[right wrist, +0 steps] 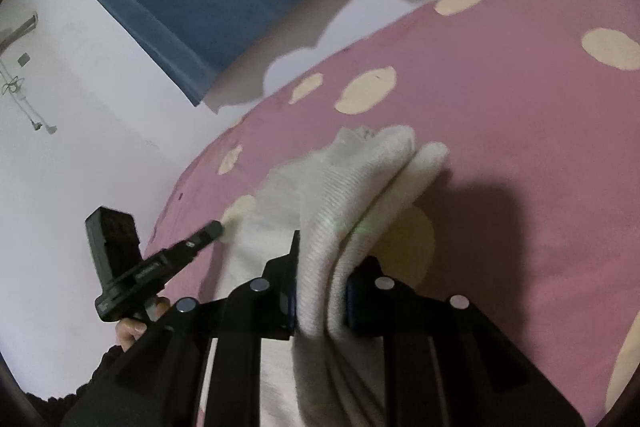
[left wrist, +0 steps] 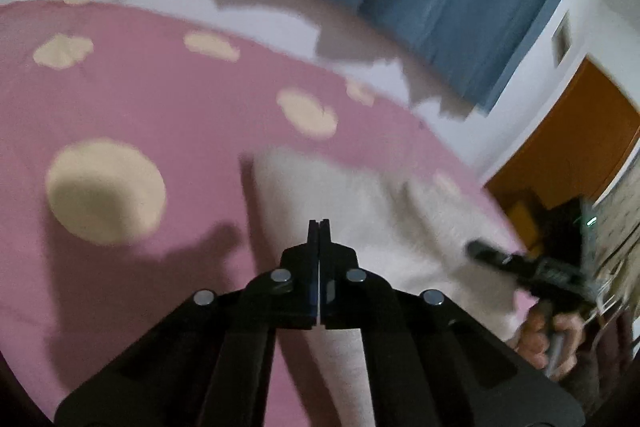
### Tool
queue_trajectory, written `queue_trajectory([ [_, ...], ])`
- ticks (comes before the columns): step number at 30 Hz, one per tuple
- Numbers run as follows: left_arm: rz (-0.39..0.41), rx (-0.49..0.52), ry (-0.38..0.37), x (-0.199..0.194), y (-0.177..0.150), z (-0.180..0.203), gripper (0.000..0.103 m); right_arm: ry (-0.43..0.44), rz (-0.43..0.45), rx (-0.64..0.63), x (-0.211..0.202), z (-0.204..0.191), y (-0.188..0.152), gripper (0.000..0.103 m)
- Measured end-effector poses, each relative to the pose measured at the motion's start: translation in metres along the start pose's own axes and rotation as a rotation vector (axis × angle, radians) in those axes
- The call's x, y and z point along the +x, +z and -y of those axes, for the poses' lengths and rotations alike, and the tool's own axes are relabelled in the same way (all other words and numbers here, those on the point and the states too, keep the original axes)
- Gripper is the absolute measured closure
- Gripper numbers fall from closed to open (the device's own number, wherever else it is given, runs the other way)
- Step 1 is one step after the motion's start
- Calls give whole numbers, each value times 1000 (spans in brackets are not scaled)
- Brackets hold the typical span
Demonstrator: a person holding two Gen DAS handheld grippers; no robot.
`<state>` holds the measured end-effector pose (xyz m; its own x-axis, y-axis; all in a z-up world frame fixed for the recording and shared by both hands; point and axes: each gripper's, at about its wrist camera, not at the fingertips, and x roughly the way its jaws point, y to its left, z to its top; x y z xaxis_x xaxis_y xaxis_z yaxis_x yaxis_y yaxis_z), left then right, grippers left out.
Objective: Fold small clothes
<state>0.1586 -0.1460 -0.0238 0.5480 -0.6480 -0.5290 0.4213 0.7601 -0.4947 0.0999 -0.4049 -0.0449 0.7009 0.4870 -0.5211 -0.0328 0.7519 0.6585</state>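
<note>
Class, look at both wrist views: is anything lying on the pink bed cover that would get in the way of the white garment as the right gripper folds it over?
Nothing visible does. The right gripper is clamped on the white garment, and the pink bed cover around it shows only printed cream spots. The left gripper is shut beside the cloth.

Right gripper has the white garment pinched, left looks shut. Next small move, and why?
Probably carry the right gripper across to lay its pinched fold of the white garment flat on the pink sheet. The left gripper looks shut, apparently holding nothing.
</note>
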Motion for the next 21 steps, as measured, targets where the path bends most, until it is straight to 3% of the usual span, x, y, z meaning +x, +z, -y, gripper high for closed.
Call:
queue_trajectory([
  [7,-98,-101,-58,-5,-7,-32,103,-26,4,25,3,10,12,85],
  [9,-132,-114,-70,0,-14,-32,87,-19,6,63,-1,24,10,86],
  [10,-168,-134,-83,7,-18,-31,60,-16,5,80,0,30,10,86],
  [12,-200,-180,-93,20,-23,-29,44,-13,0,118,0,46,6,86],
  [15,-270,-230,-113,45,-30,-28,40,3,-1,149,1,60,0,86],
  [19,-274,-199,-110,58,-31,-17,40,19,-4,161,3,67,-4,86],
  [21,-277,-204,-115,65,-32,-13,46,21,-7,174,7,70,-5,86],
])
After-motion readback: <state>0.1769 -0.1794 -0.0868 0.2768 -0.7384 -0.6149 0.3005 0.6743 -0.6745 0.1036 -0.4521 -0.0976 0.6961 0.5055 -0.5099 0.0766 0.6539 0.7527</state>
